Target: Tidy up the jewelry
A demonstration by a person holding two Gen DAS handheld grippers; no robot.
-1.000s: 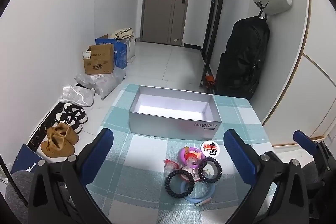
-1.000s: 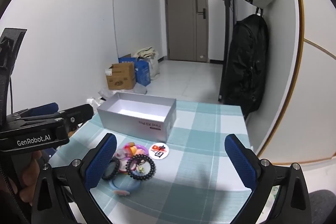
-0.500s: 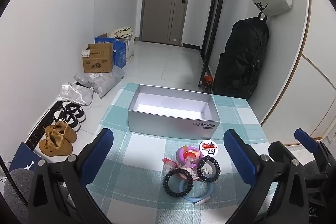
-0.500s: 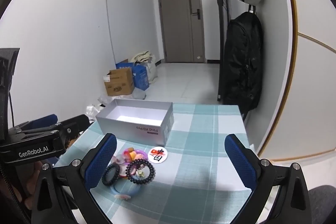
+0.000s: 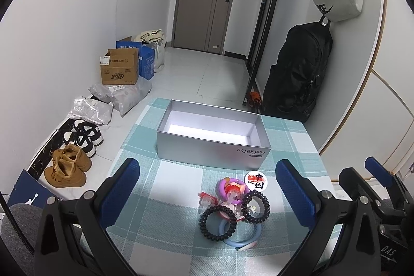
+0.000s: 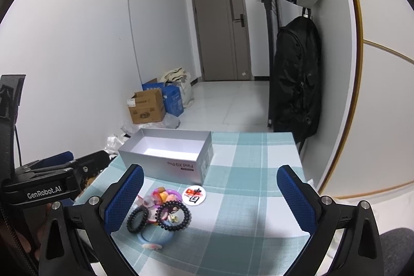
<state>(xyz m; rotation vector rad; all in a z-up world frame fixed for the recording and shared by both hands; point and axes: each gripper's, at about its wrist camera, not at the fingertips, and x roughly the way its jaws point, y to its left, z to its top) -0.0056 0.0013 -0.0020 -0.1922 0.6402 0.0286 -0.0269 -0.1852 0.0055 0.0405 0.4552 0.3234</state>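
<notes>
**Pile sits low and in front, box just behind it**

So the whole thing hinges on where the jewelry pile (image 5: 233, 208) lies: on the desk (image 5: 165, 188), between the grippers and the open box (image 5: 212, 144), and a bit nearer the box than the desk's front edge. The box's long side runs across the view, so the drop looks like a short push forward from the pile.

The left gripper (image 5: 207, 185) hangs above the desk with jaws wide, nothing in them; the pile sits right of its centre line, closer to its right finger. The right gripper (image 6: 209, 195) is also spread wide and empty, and the pile lies off to its left, just beside its left finger.

The two black coil bands (image 6: 173, 215) lie on top, touching. The round badge (image 6: 194, 195) lies just apart, toward the box. My guess is the left gripper has the straighter line in.
</notes>
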